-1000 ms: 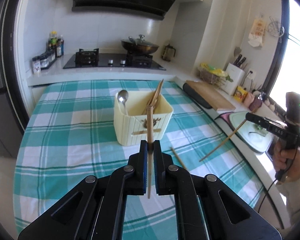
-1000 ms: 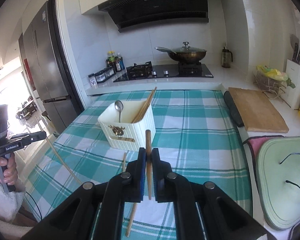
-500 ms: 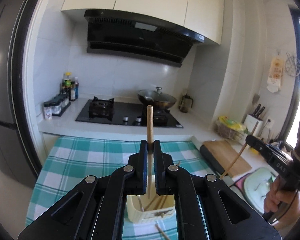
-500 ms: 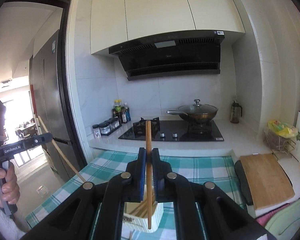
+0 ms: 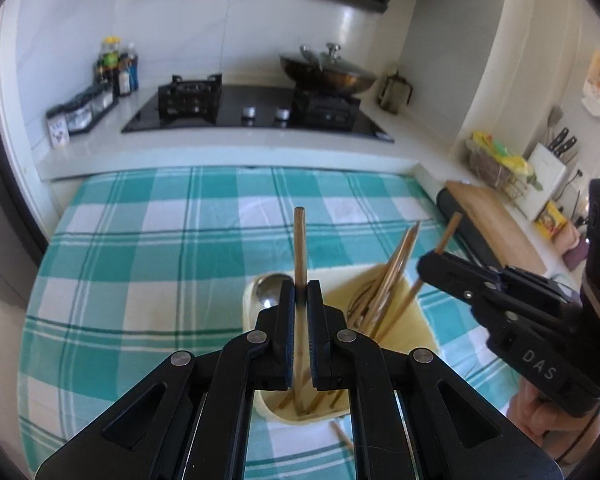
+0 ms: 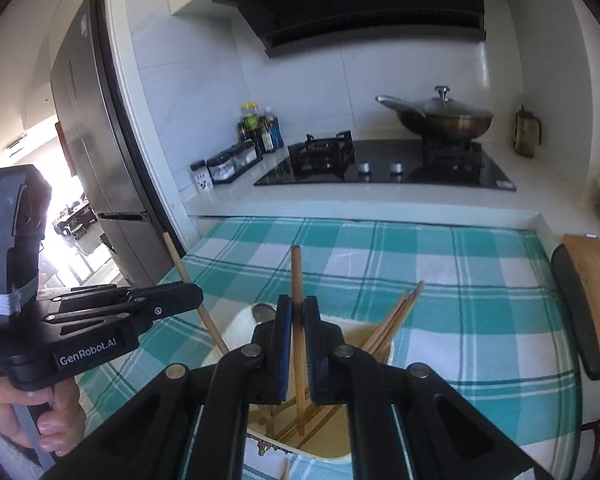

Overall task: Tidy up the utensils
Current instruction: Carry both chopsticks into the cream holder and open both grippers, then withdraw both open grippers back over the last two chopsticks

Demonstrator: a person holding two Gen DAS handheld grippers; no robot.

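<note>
We hold one chopstick in each pair of tongs, both clamped tight on the wood. The left tongs (image 5: 301, 294) grip a chopstick (image 5: 299, 248) standing upright at the centre of the left wrist view; the right tongs (image 6: 297, 312) grip their own chopstick (image 6: 296, 280) the same way at the centre of the right wrist view. Both lower tips appear to hang inside the mouth of the cream holder (image 5: 412, 320), which sits on the checked table (image 5: 140, 240) in the lower middle of each frame.

To do this step well, we judge it best to keep each stick near vertical, lower it until the tip is deep in the holder, then ease the tongs apart — one side at a time, so the two do not knock.

The holder already carries a bundle of chopsticks (image 5: 396, 264) leaning to the right and a metal spoon (image 5: 270, 286) at its left end. One stray chopstick (image 5: 342, 436) lies on the cloth just below the holder — likely next.
</note>
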